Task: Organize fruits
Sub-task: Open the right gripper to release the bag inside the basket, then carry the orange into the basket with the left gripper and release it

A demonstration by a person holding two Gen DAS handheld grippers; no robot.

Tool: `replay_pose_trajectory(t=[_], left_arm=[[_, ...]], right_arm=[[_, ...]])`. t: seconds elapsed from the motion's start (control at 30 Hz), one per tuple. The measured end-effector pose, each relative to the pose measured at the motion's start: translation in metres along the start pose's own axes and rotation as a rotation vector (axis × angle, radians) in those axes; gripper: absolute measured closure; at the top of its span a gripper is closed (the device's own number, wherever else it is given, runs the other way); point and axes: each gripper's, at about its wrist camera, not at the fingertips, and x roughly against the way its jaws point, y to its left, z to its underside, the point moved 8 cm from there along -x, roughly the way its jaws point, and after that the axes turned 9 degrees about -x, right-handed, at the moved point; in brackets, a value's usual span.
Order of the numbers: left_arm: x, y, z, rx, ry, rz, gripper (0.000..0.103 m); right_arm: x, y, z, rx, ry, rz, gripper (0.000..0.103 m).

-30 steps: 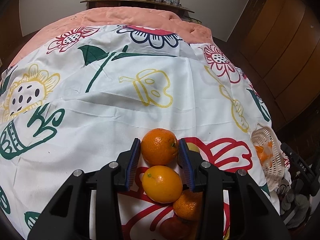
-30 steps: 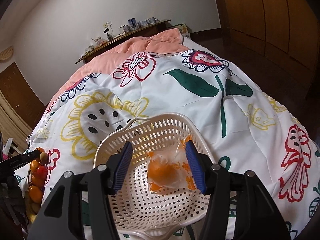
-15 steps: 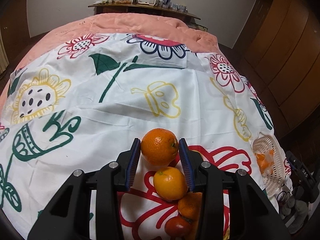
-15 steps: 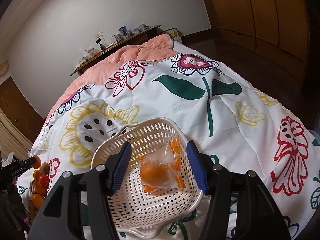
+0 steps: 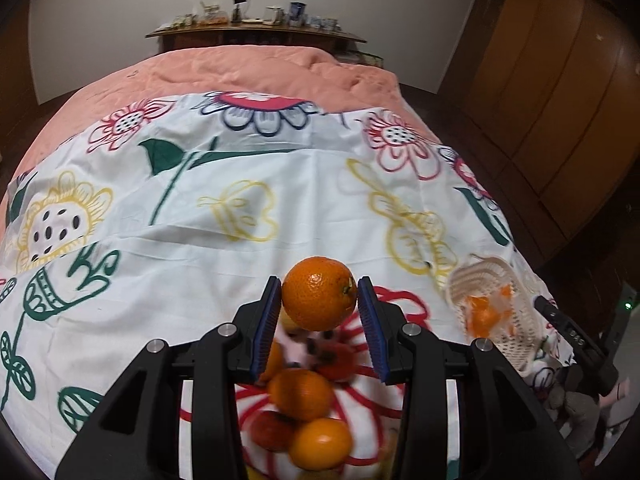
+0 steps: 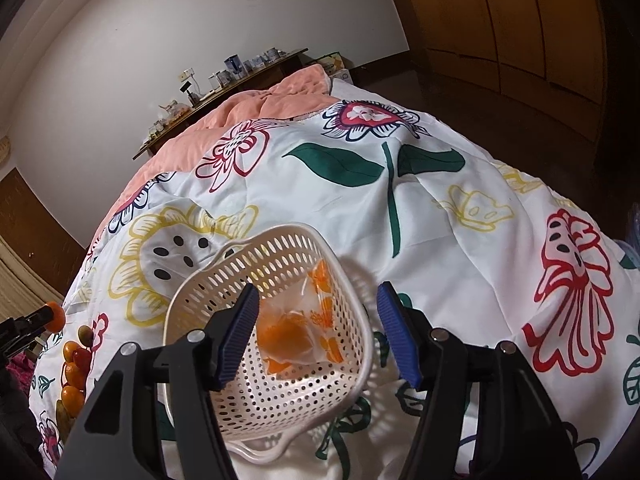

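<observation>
Floral bedsheet (image 5: 224,264) over pink quilt (image 5: 260,72), wooden wardrobes (image 5: 560,92).

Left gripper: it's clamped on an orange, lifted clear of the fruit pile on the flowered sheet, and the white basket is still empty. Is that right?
Not quite. The left gripper does clamp the orange above the fruit pile, but the white basket is not empty: the right wrist view shows a clear bag of orange fruit lying in it.
</observation>
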Motion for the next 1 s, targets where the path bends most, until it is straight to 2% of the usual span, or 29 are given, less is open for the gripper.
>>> replay_pose_trajectory(t=[0.27,0.57,0.83,1.0], left_arm=[[-0.004,-0.064,0.000,-0.089,0.012,0.082,0.063],[-0.027,-0.130,0.014,-0.177,0.070,0.162,0.063],[-0.049,-0.163,0.026,-0.227,0.125,0.187,0.063],[-0.054,-0.175,0.028,-0.249,0.132,0.197,0.063]], right_arm=[[0.002,-0.009,0.004,-0.024,0.005,-0.017,0.041],[0.004,-0.020,0.007,-0.045,0.010,-0.026,0.039],[0.007,-0.024,0.008,-0.048,0.006,-0.038,0.037],[0.007,-0.027,0.009,-0.057,0.008,-0.041,0.037]])
